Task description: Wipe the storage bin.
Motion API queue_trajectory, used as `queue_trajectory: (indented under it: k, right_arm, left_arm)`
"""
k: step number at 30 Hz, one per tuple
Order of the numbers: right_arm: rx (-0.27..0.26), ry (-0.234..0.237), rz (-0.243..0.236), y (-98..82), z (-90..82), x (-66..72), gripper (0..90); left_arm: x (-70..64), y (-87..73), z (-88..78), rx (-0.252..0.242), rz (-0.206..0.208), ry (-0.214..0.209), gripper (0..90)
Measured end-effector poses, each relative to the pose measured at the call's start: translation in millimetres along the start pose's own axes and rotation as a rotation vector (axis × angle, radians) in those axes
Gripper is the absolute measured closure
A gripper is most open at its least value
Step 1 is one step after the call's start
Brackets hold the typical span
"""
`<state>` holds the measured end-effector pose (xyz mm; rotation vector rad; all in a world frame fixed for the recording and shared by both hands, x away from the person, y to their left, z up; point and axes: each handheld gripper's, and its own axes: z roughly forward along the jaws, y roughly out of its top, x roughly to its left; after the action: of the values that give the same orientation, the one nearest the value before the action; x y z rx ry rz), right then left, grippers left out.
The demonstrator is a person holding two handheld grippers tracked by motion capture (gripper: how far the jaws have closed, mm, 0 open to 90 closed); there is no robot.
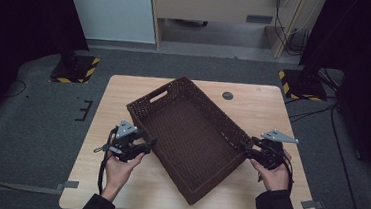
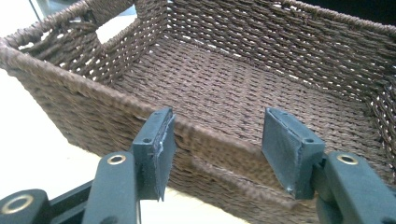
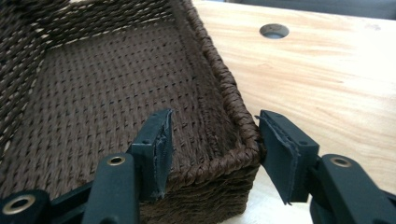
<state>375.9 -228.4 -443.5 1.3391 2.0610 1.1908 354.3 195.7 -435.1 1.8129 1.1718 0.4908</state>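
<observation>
Lying askew at the middle of the table (image 1: 124,92), the empty woven basket (image 1: 190,140) looked light, stiff-walled and rough enough to resist slipping. The left gripper (image 2: 217,144) and right gripper (image 3: 212,149) each straddled a rim with jaws released, not clamping. The thick rim of the long walls seemed the soundest hold.

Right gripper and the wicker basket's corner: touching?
Cannot tell. In the right gripper view, the right gripper straddles the wicker basket corner with open jaws; the outer pad sits against the rim, with no plain gap or contact.
</observation>
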Motion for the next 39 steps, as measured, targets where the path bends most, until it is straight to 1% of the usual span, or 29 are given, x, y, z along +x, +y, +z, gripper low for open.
queue_trajectory:
  k: [3, 4, 6, 7, 9, 12, 13, 14, 16, 17, 18, 20, 22, 24, 27, 29, 30, 32, 35, 36, 37, 38, 39]
  right_arm:
    - [0.017, -0.001, -0.018, 1.8, -1.5, 2.5, 44.5]
    - [0.021, -0.009, -0.036, 2.8, -1.8, 2.3, 43.2]
    - [0.008, -0.022, -0.046, 4.3, -1.3, 2.4, 42.3]
    - [-0.014, -0.039, -0.061, 5.0, 0.1, 1.5, 42.3]
    - [-0.021, -0.051, -0.066, 5.3, 2.3, 0.3, 42.3]
    - [-0.018, -0.045, -0.065, 4.1, 5.4, -1.6, 46.7]
    - [-0.011, -0.044, -0.073, 3.1, 6.6, -2.5, 47.9]
    - [-0.003, -0.044, -0.073, 2.1, 7.7, -2.6, 51.0]
    - [-0.002, -0.01, -0.055, 1.4, 7.4, -2.7, 57.1]
    - [0.0, -0.007, -0.066, 1.3, 6.9, -1.8, 60.2]
    - [0.006, -0.001, -0.068, 1.7, 5.9, 0.2, 61.1]
    - [0.025, -0.005, -0.08, 2.4, 4.3, 3.3, 61.3]
    - [0.048, 0.01, -0.073, 2.2, 2.1, 6.1, 61.5]
    - [0.061, 0.019, -0.08, 2.2, 0.0, 8.4, 61.4]
    - [0.079, 0.015, -0.093, 5.3, -2.2, 9.9, 60.8]
    - [0.049, 0.011, -0.105, 7.8, -3.0, 8.4, 55.6]
    - [0.035, 0.001, -0.107, 10.3, -3.2, 8.3, 53.9]
    - [0.023, 0.0, -0.117, 13.2, -3.2, 7.4, 53.6]
    - [0.039, 0.005, -0.123, 13.8, 0.3, 5.4, 57.9]
    - [0.05, 0.003, -0.125, 12.7, 1.3, 5.1, 59.6]
    - [0.05, 0.003, -0.125, 12.7, 1.3, 5.1, 59.6]
    - [0.063, 0.005, -0.13, 10.2, 3.3, 5.6, 66.6]
    - [0.069, 0.014, -0.128, 9.1, 3.8, 6.4, 70.6]
  left_arm:
    - [-0.4, -1.1, 3.6, 0.003, 0.002, 0.002, 43.0]
    - [-0.1, -0.8, 4.5, 0.003, 0.005, 0.005, 43.2]
    - [1.3, 0.0, 7.6, 0.004, 0.01, 0.01, 43.5]
    - [1.7, 0.5, 7.8, 0.005, 0.014, 0.012, 43.5]
    - [3.0, 1.1, 8.8, 0.005, 0.017, 0.019, 43.8]
    - [5.5, 0.9, 9.5, 0.002, 0.004, 0.018, 43.7]
    - [5.6, 0.9, 9.3, 0.002, 0.004, 0.019, 43.6]
    - [4.9, 0.7, 8.7, 0.0, 0.01, 0.02, 43.7]
    - [1.7, 0.4, 6.0, -0.004, 0.018, 0.031, 44.0]
    - [-0.2, -0.1, 4.4, -0.006, 0.016, 0.031, 44.2]
    - [-1.9, -0.7, 2.8, -0.004, 0.018, 0.029, 43.8]
    - [-5.2, -1.2, 0.8, 0.006, 0.025, 0.026, 44.0]
    - [-7.7, -1.5, 0.5, 0.018, 0.03, 0.022, 44.4]
    - [-9.5, -1.7, 1.9, 0.026, 0.038, 0.026, 45.0]
    - [-9.9, -0.3, 1.3, 0.033, 0.045, 0.03, 45.8]
    - [-8.6, 1.2, 1.5, 0.039, 0.048, 0.023, 45.9]
    - [-8.1, 1.8, 1.9, 0.043, 0.046, 0.022, 46.3]
    - [-7.0, 2.1, 3.1, 0.045, 0.043, 0.017, 46.4]
    - [-4.1, 3.0, 5.9, 0.052, 0.039, 0.008, 46.3]
    - [-3.1, 3.4, 6.6, 0.05, 0.042, 0.019, 46.2]
    - [-3.1, 3.4, 6.6, 0.05, 0.042, 0.019, 46.3]
    - [-2.5, 3.5, 6.7, 0.048, 0.046, 0.023, 46.3]
    - [-1.8, 3.4, 6.6, 0.046, 0.05, 0.025, 46.2]
